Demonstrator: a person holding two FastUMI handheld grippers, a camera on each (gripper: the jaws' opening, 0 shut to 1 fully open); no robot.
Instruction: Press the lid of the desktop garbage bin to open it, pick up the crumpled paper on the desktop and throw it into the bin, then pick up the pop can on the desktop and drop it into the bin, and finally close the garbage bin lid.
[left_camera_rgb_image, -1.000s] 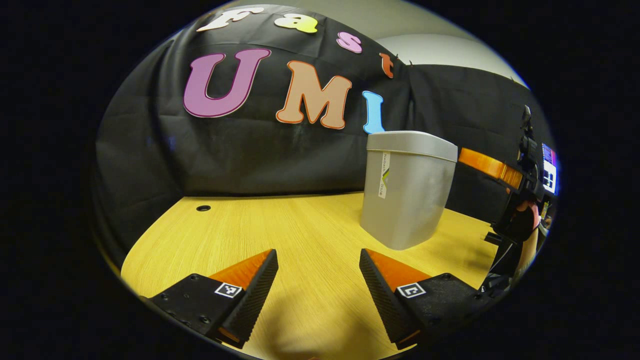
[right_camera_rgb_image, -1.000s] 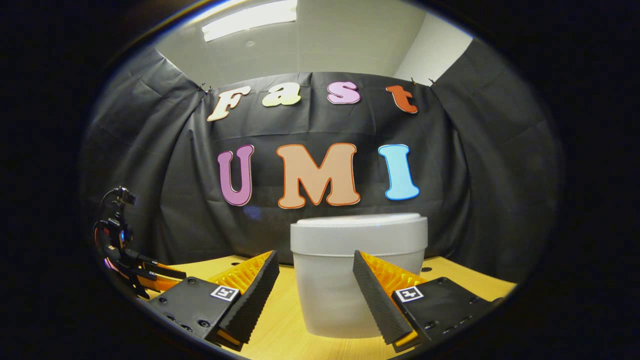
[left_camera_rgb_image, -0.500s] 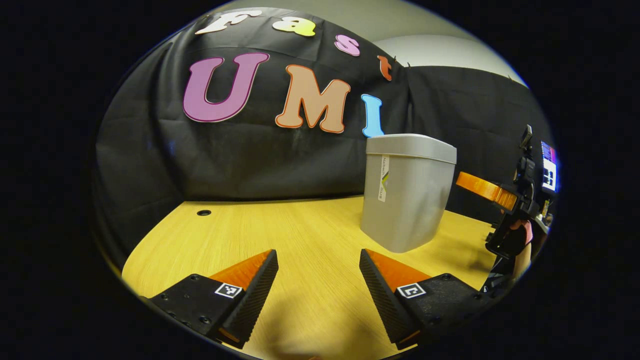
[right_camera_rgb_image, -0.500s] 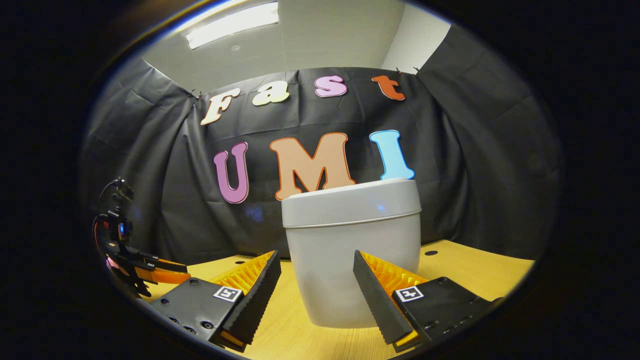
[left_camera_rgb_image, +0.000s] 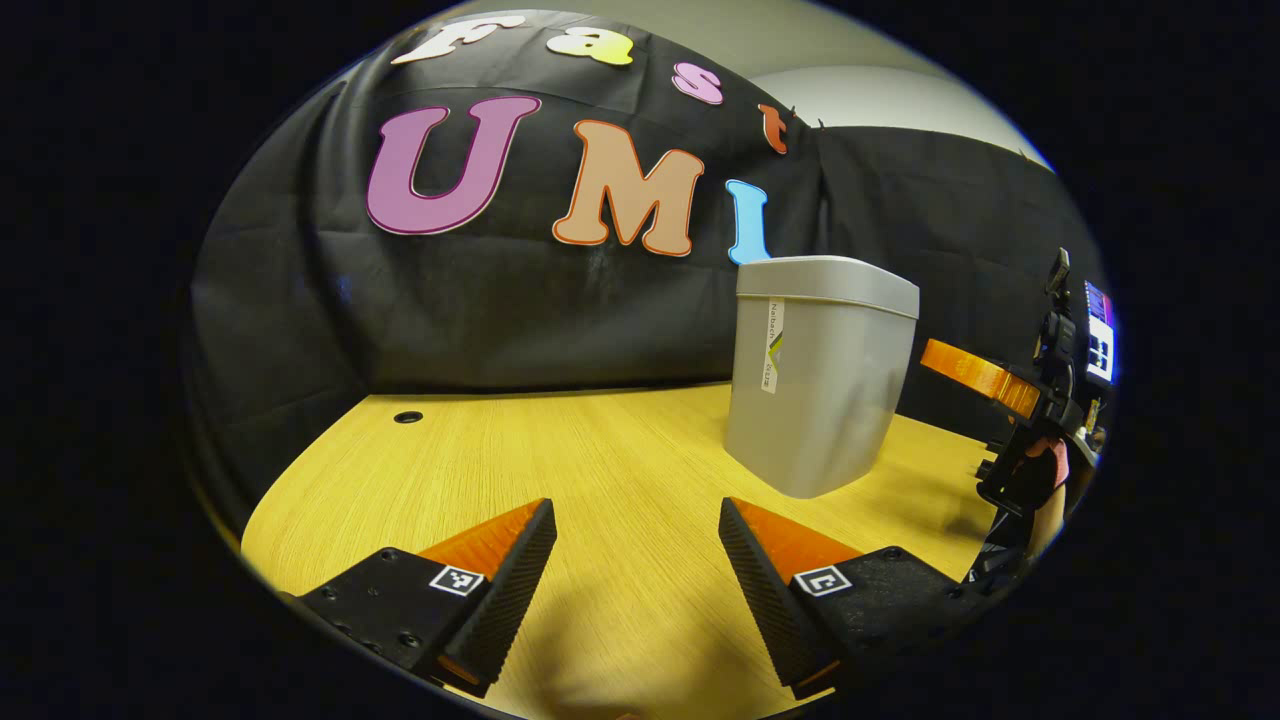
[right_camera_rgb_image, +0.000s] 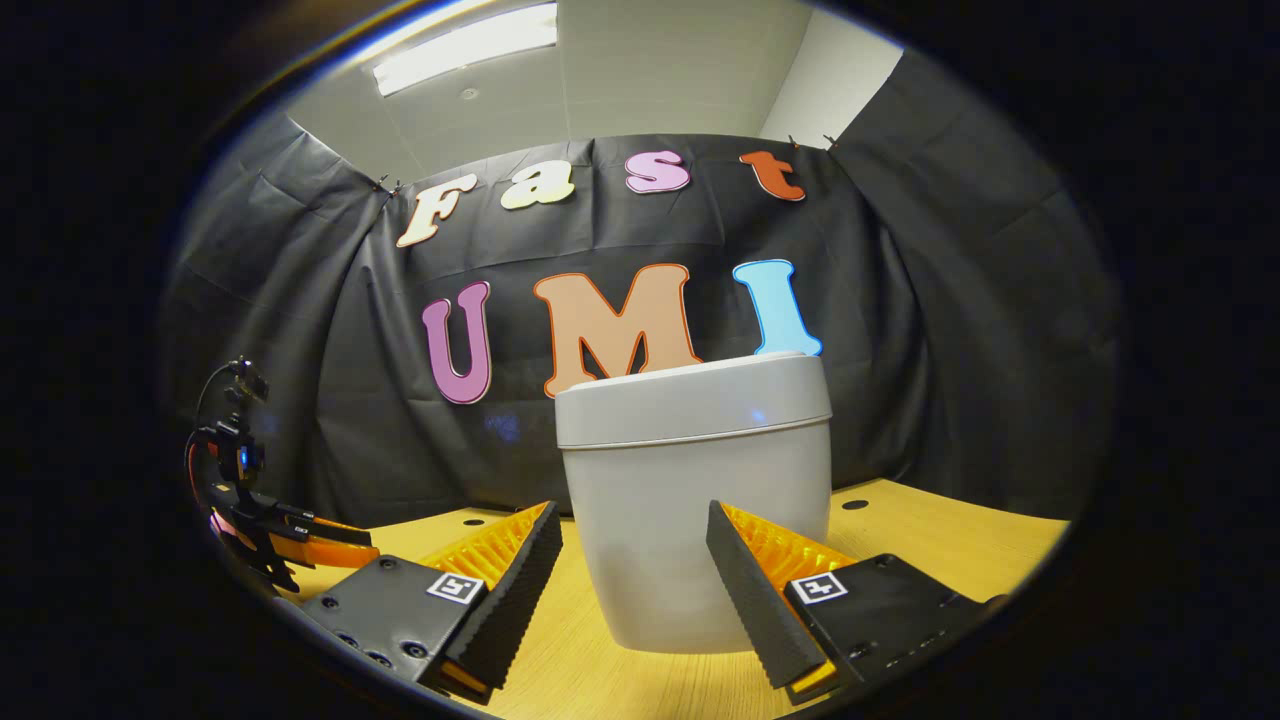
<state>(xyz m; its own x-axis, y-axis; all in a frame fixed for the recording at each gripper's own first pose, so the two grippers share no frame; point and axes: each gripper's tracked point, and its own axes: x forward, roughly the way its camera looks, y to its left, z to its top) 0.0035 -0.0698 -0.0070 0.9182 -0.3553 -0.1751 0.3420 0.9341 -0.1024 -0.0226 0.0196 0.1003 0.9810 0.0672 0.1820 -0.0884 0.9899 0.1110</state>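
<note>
The garbage bin (right_camera_rgb_image: 695, 500) stands upright on the wooden desktop (left_camera_rgb_image: 560, 460), a pale grey container with rounded walls that narrow toward the base. Its lid (right_camera_rgb_image: 693, 400) is seated flat on the rim, closed. In the left gripper view the same bin (left_camera_rgb_image: 815, 385) appears to the right of centre, with a narrow label strip running down its near wall, and the lid (left_camera_rgb_image: 828, 285) again lies flush on top. The right gripper (right_camera_rgb_image: 633, 560) is positioned low in front of the bin, pointing straight at its body; its fingers (right_camera_rgb_image: 520, 590) are spread wide apart with nothing between them, and the bin's lower wall is visible through the gap. Whether the fingertips touch the bin wall cannot be determined; they appear just in front of it. The left gripper (left_camera_rgb_image: 637, 565) is located well to the side of the bin, low over bare desktop, and its fingers (left_camera_rgb_image: 760, 590) are likewise spread apart and grip nothing. From the left gripper view, the right gripper (left_camera_rgb_image: 975, 372) is seen at the far right edge, beside the bin, with a hand (left_camera_rgb_image: 1045, 470) holding its grip below. From the right gripper view, the left gripper (right_camera_rgb_image: 310, 535) is seen at the far left edge, close above the desktop. A small round cable hole (left_camera_rgb_image: 407, 416) is set in the desktop near the back wall, well apart from the bin.
</note>
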